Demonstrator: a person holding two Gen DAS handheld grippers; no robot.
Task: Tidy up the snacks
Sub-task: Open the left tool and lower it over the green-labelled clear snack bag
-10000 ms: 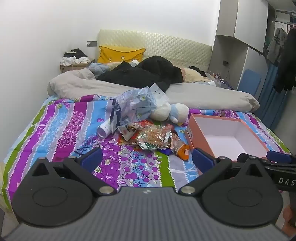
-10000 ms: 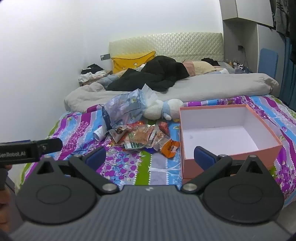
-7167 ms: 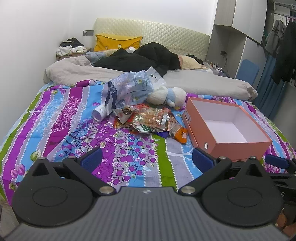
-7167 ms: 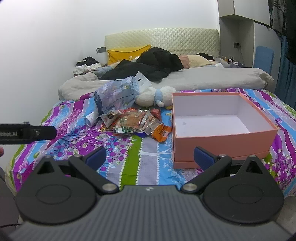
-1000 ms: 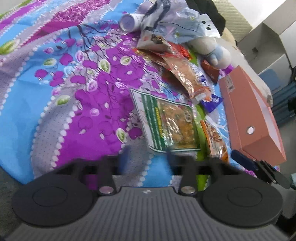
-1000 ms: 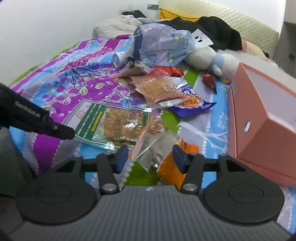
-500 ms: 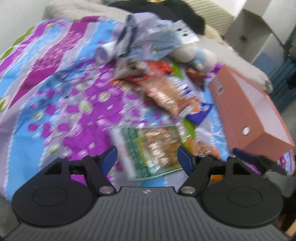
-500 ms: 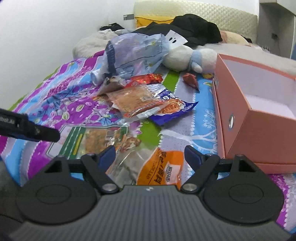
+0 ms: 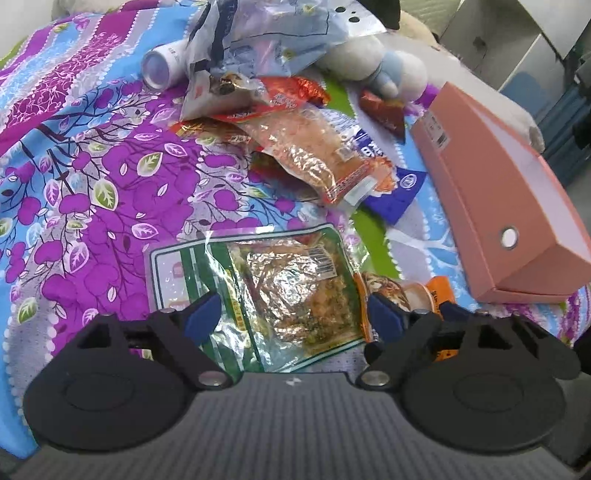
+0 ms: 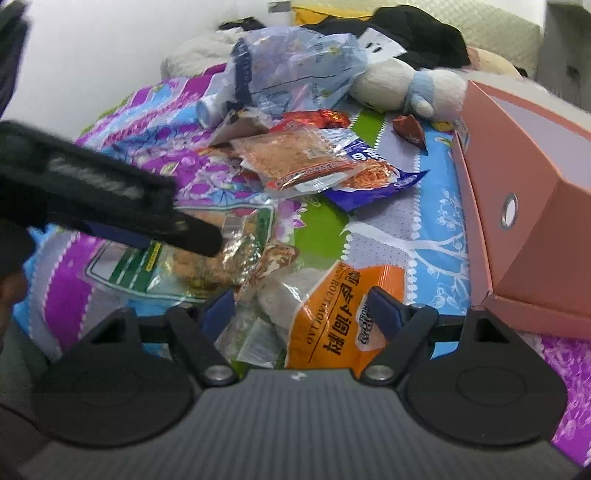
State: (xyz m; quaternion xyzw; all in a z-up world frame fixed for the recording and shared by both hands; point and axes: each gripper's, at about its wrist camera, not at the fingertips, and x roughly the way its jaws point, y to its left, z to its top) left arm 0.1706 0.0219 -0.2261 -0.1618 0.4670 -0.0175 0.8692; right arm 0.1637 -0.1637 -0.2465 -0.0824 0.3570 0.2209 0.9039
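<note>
Snack packets lie in a heap on the patterned bedspread (image 9: 92, 184). My left gripper (image 9: 291, 317) is open, its jaws either side of a green-and-clear snack bag (image 9: 266, 288), low over it. My right gripper (image 10: 303, 306) is open over an orange snack packet (image 10: 340, 310) that overlaps a clear one. A clear bag of orange snacks (image 9: 306, 151) and a blue packet (image 9: 391, 184) lie further back. The open salmon box (image 9: 498, 192) stands at the right, also in the right wrist view (image 10: 524, 206). The left gripper's body (image 10: 110, 199) crosses the right wrist view.
A crumpled blue-white plastic bag (image 9: 266, 33), a white bottle (image 9: 162, 66) and a plush toy (image 9: 391, 70) lie behind the snacks. A small red packet (image 10: 408, 134) sits near the box. Dark clothes (image 10: 413, 26) and pillows lie at the head of the bed.
Both grippers have dropped closer to the bed. The left one now straddles the green bag; the right one has come over the orange packet. Both jaws stand open.
</note>
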